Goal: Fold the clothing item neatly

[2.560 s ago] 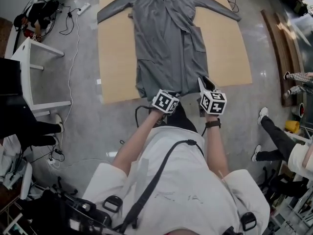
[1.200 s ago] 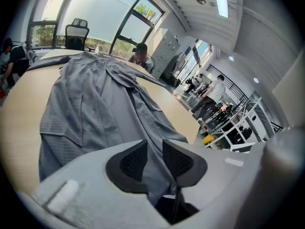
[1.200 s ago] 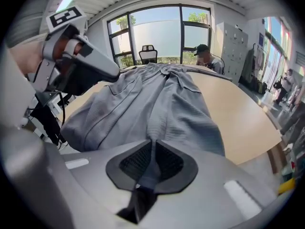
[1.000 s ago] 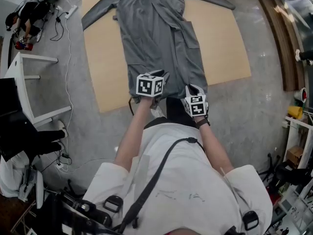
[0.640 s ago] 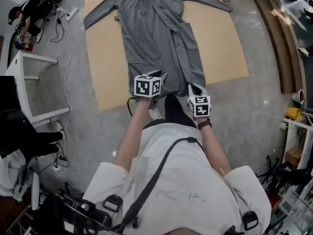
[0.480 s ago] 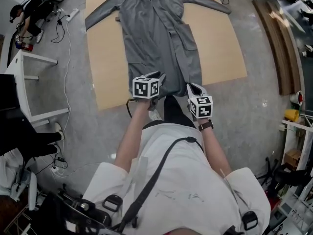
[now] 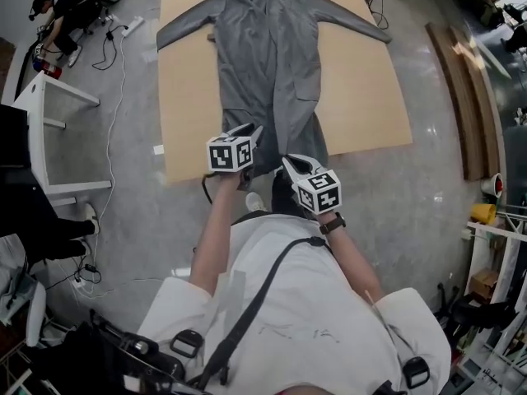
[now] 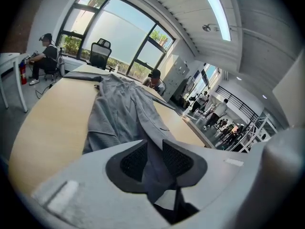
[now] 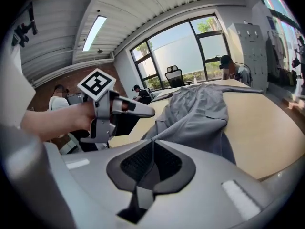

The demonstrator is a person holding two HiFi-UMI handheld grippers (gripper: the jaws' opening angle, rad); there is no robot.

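Long grey coat (image 7: 268,72) spread flat on the tabletop (image 7: 362,97), sleeves out, hem at the near edge. Left hand-held gripper (image 8: 155,159) clamped on a bunch of hem cloth. Right hand-held gripper (image 9: 151,163) nearly shut, seemingly pinching a thin fold of hem. Soft, light, limp; likely to sag and drag. Best held at both hem corners, kept taut.

Garment (image 7: 268,72) hem (near end) hidden
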